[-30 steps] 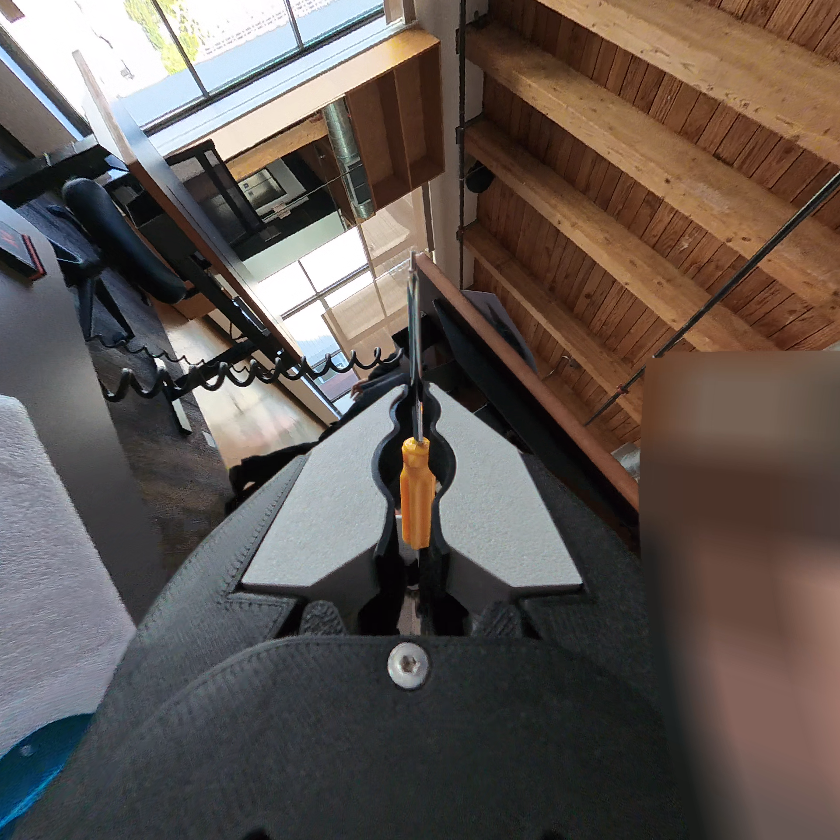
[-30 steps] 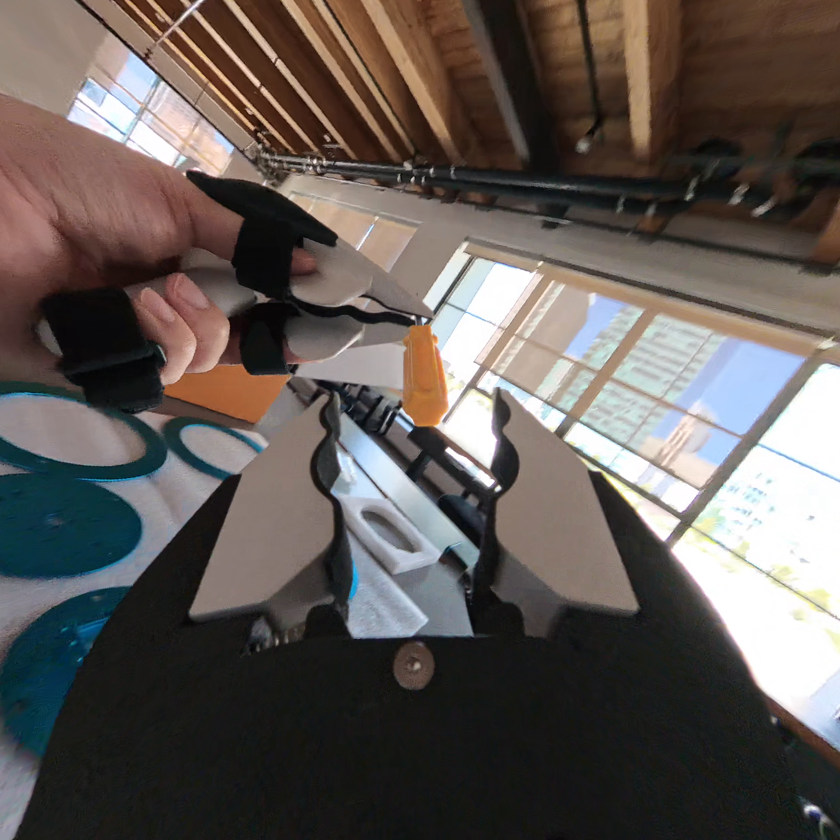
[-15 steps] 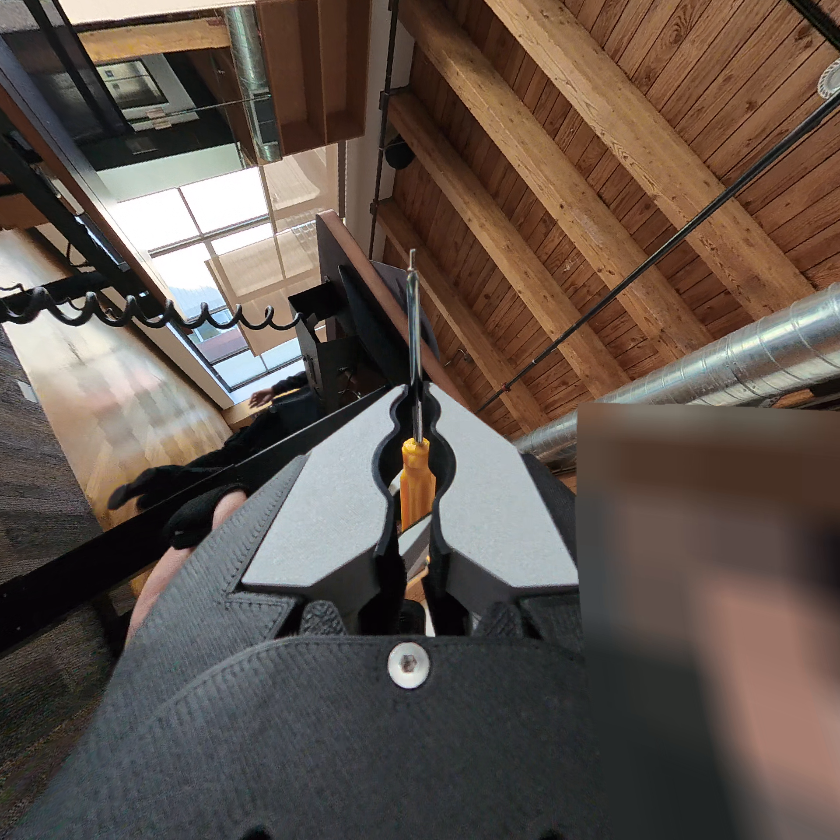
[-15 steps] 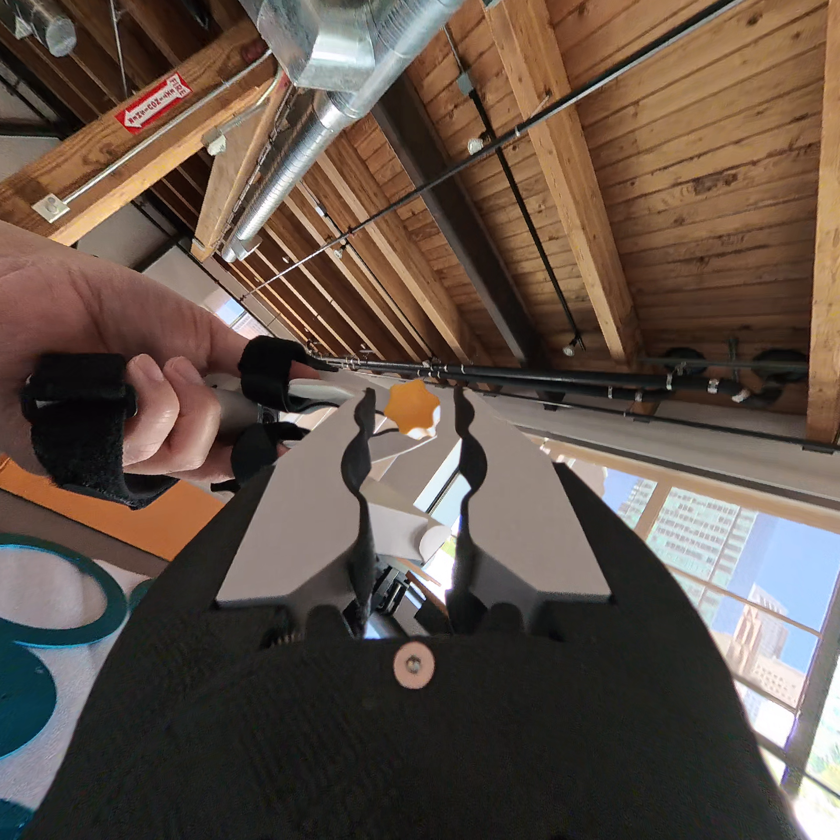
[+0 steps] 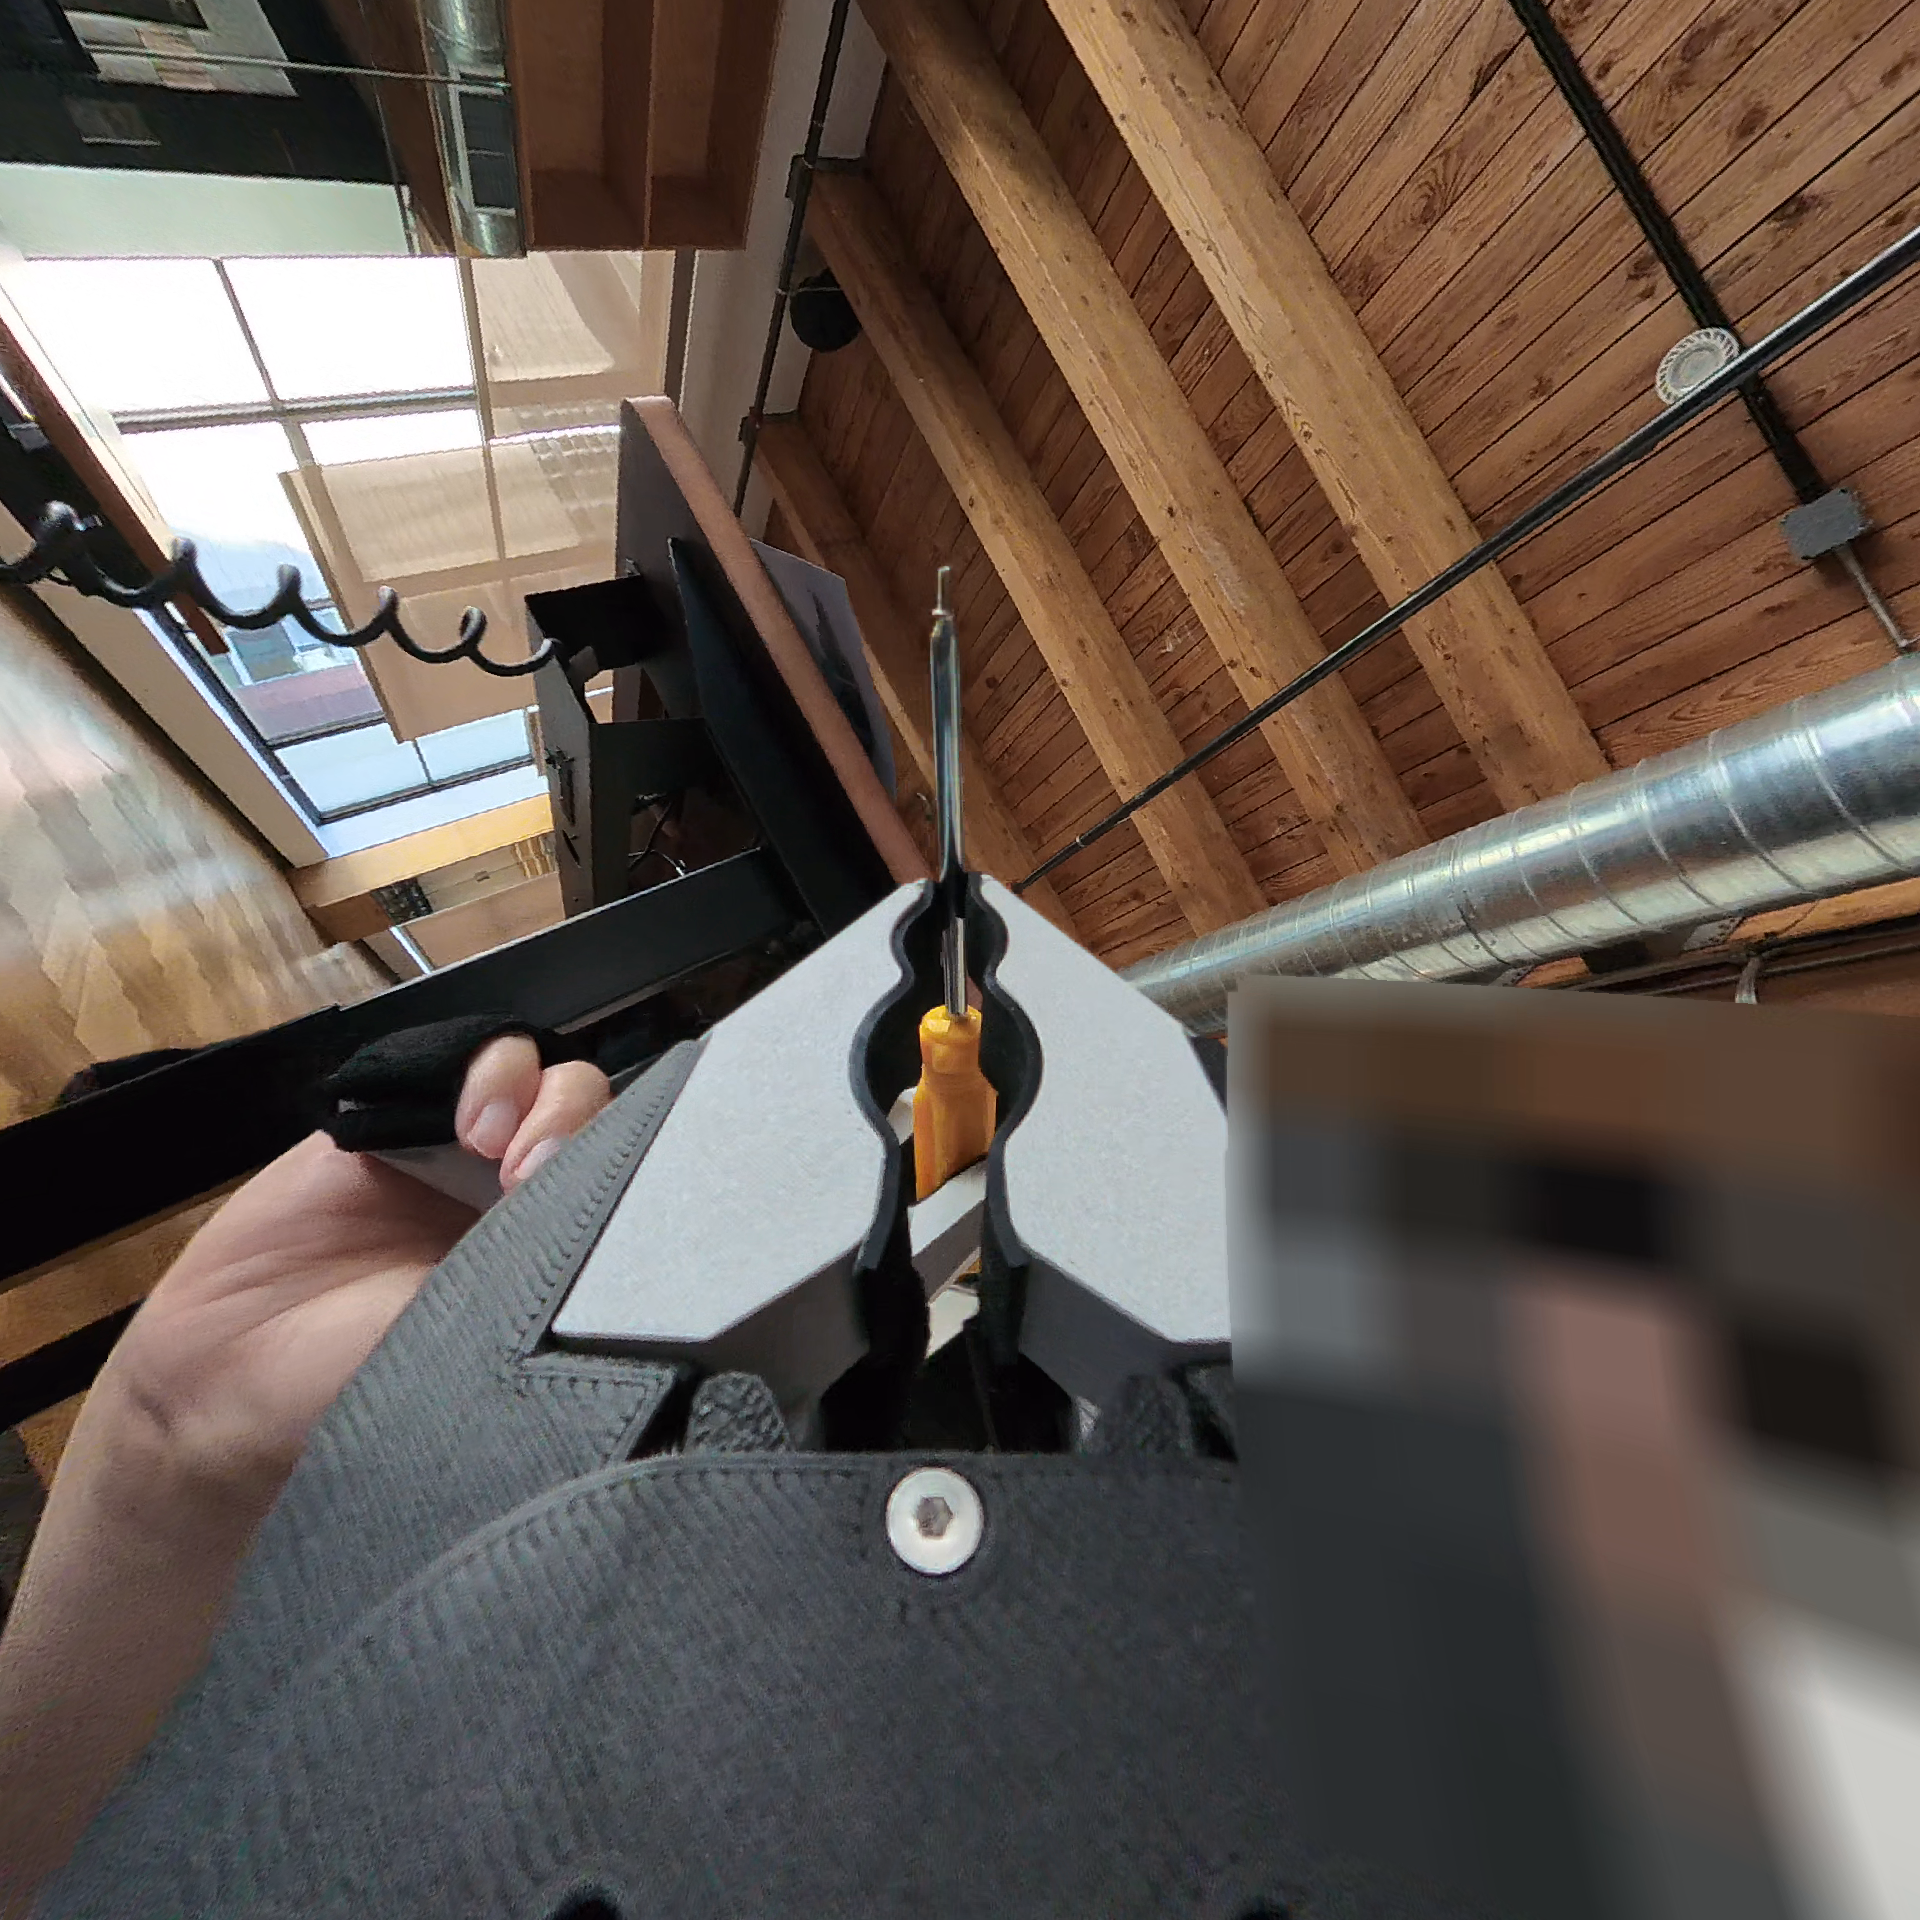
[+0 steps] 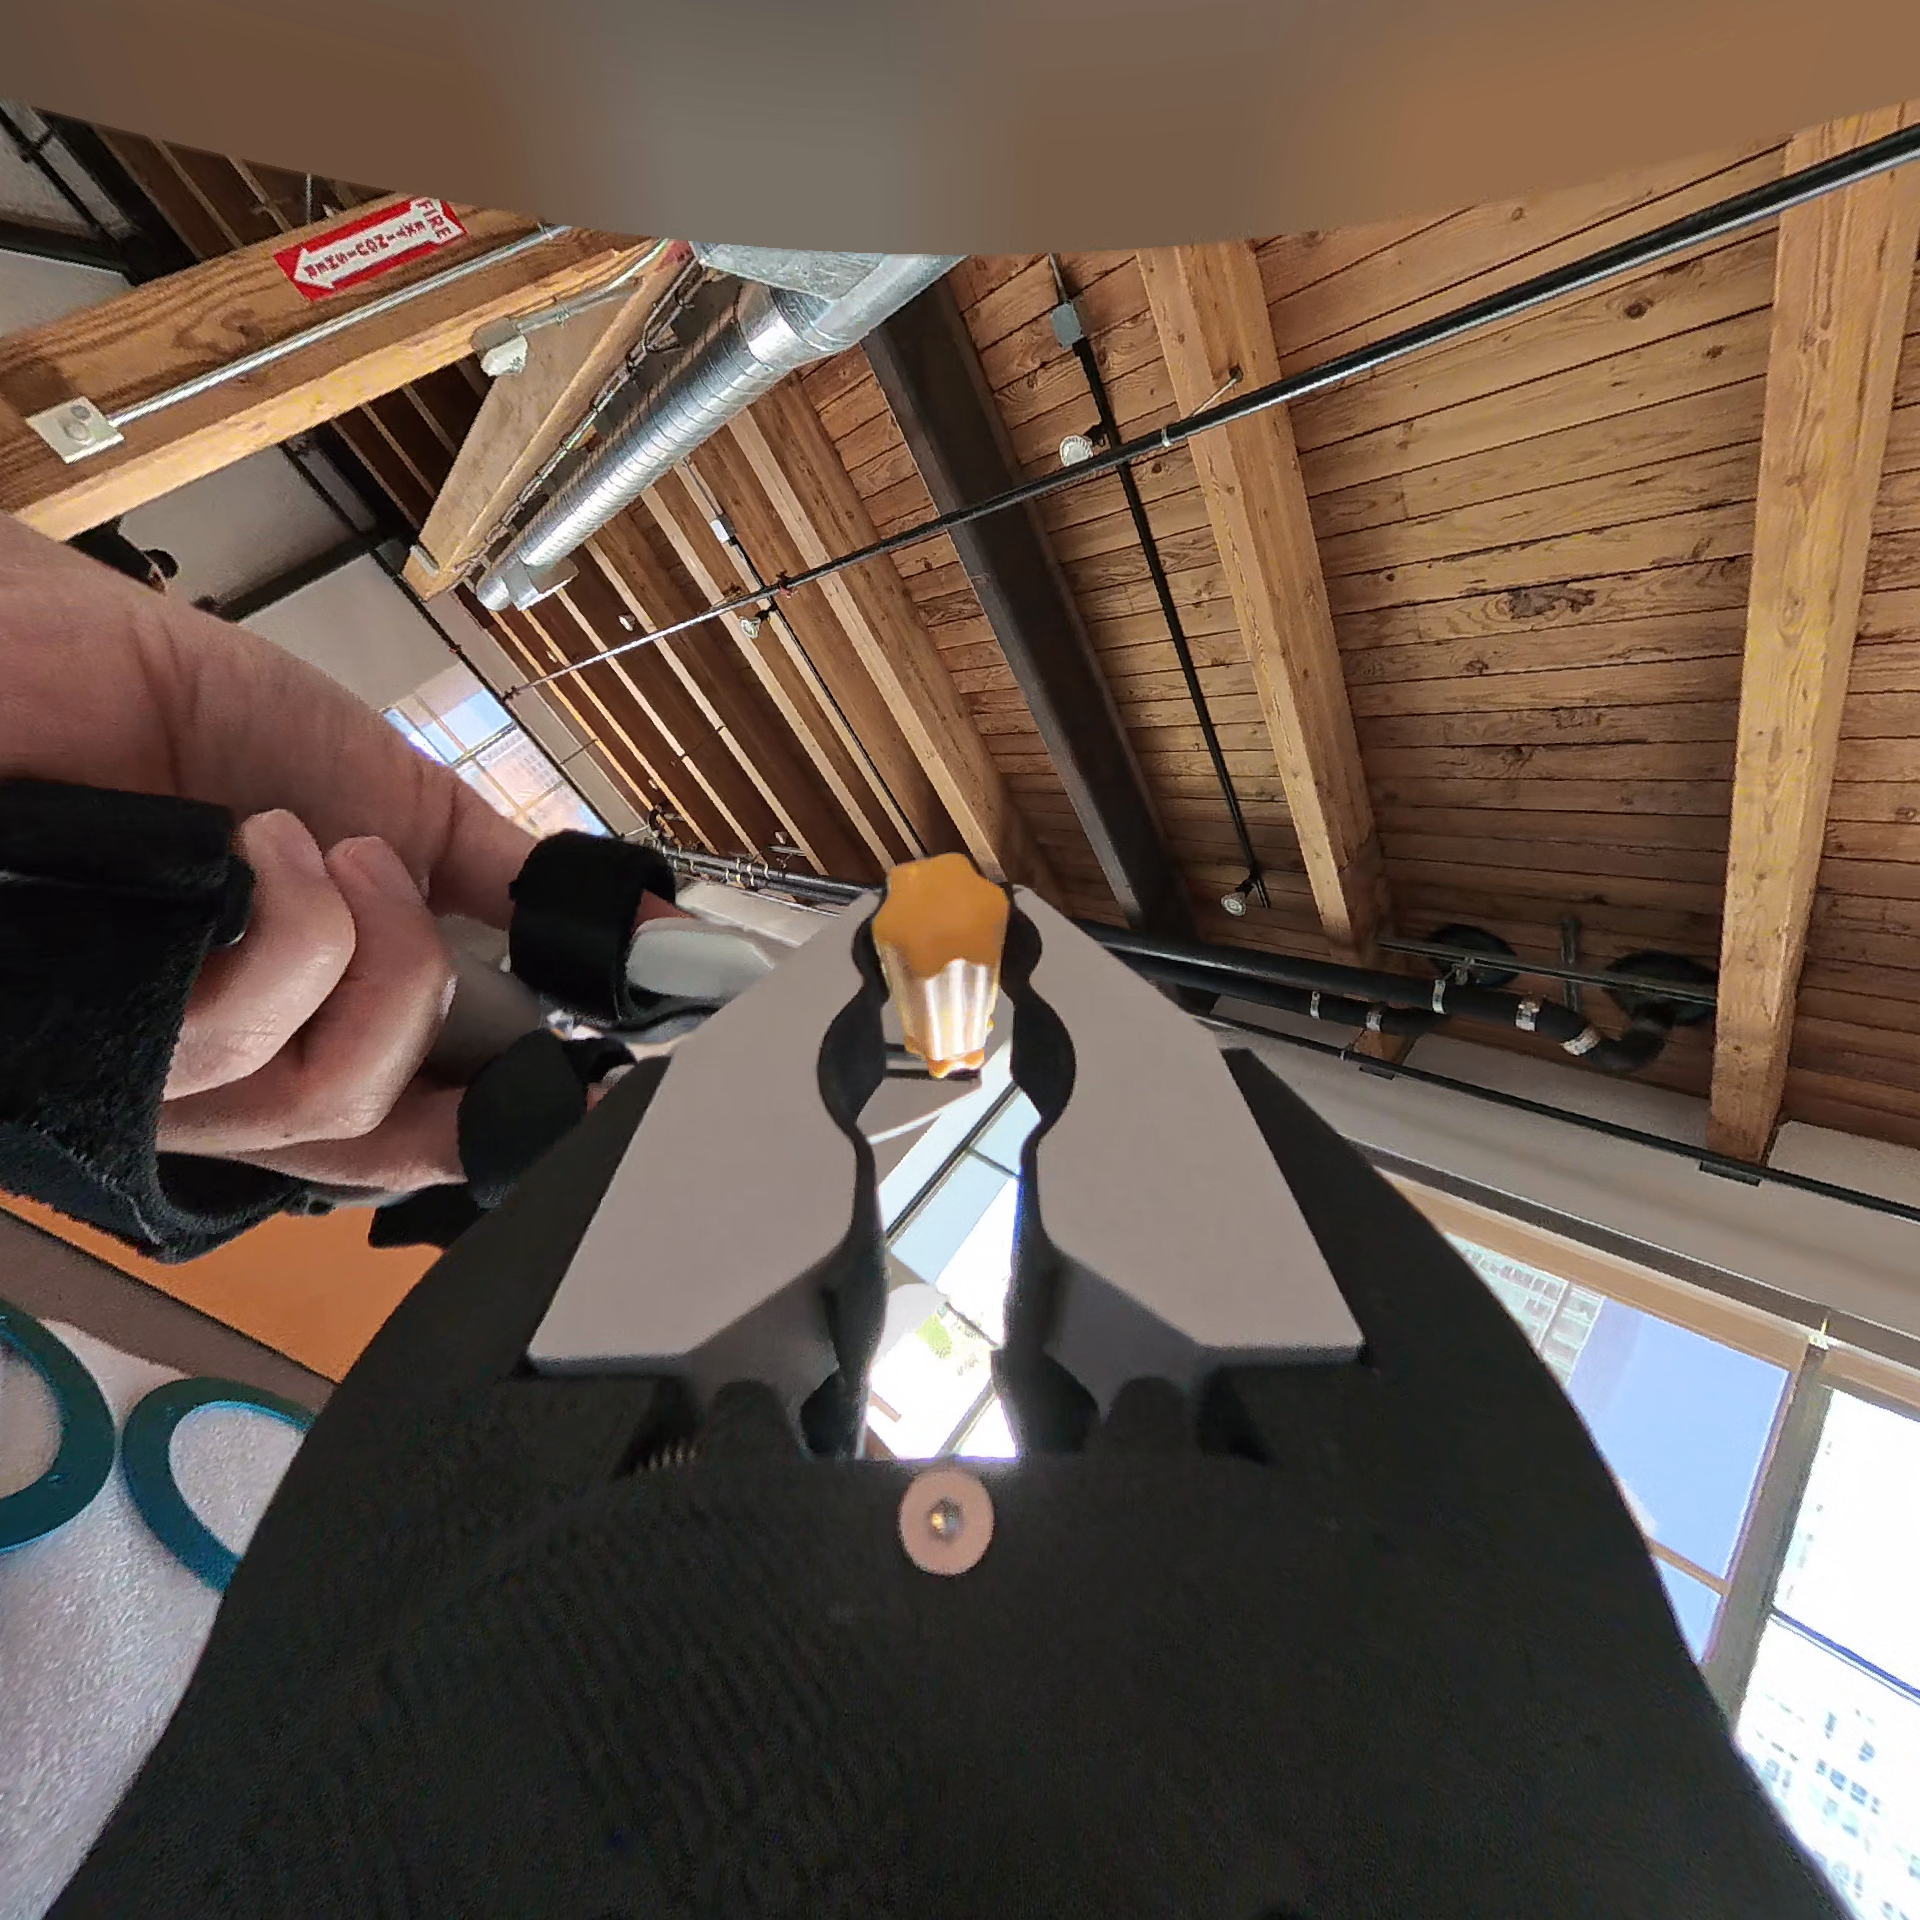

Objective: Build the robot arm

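Small orange-handled steel-shaft screwdriver (image 5: 949, 1101) clamped at its shaft by left gripper (image 5: 951, 904), handle end pinched between right gripper (image 6: 940, 914) fingertips, wooden beamed ceiling (image 6: 1455, 623) far beyond, open air around.

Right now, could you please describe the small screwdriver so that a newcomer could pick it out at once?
Under the wooden beam ceiling, find the left gripper, its grey fingers shut together. The screwdriver stands clamped between them, its thin metal shaft pointing past the tips. Its orange fluted handle, which the right gripper also closes on, is unlike anything nearby.
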Available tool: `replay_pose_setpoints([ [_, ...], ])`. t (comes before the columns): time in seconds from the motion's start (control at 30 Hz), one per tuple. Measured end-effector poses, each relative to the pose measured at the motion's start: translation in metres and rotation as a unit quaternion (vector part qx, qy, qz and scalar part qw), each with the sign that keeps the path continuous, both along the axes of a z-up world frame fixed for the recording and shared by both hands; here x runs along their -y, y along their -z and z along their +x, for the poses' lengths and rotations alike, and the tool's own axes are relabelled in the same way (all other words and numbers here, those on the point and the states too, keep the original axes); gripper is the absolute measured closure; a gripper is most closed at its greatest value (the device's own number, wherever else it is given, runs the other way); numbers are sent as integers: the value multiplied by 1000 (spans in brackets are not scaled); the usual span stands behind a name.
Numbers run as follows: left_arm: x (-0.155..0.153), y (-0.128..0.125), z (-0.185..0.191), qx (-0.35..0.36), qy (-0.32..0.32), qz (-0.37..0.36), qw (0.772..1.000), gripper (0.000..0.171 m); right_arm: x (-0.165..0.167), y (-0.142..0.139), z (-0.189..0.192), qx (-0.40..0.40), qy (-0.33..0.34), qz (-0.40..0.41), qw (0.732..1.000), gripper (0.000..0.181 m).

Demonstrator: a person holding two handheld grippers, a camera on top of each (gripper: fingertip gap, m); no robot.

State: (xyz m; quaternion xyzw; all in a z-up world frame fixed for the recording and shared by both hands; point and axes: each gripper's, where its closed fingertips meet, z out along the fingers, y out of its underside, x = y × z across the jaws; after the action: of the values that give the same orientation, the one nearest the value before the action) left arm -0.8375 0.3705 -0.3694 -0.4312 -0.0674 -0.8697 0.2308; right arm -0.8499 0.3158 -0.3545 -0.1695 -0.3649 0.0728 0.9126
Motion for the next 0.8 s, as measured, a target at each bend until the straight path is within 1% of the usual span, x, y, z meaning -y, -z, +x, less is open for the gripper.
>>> replay_pose_setpoints([
  [0.2, 7, -3, 7, 34, 43, -16, 998, 169, 10, -8, 3, 4, -3, 22, 1000, 166],
  [0.3, 9, -2, 10, 48, 61, -26, 997, 169, 14, -9, 1, 30, -5, 28, 999, 166],
  [0.4, 13, -1, 13, 60, 81, -38, 994, 169, 20, -9, -2, 62, 9, 59, 996, 165],
  [0.53, 13, 0, 12, 75, 95, -48, 992, 169, 19, -9, -6, 113, 15, 45, 993, 165],
  [0.63, 11, 3, 10, 76, 92, -55, 991, 169, 16, -10, -7, 144, 30, 39, 988, 165],
  [0.8, 7, 7, 7, 93, 97, -71, 988, 169, 12, -7, -13, 176, 33, 28, 983, 166],
])
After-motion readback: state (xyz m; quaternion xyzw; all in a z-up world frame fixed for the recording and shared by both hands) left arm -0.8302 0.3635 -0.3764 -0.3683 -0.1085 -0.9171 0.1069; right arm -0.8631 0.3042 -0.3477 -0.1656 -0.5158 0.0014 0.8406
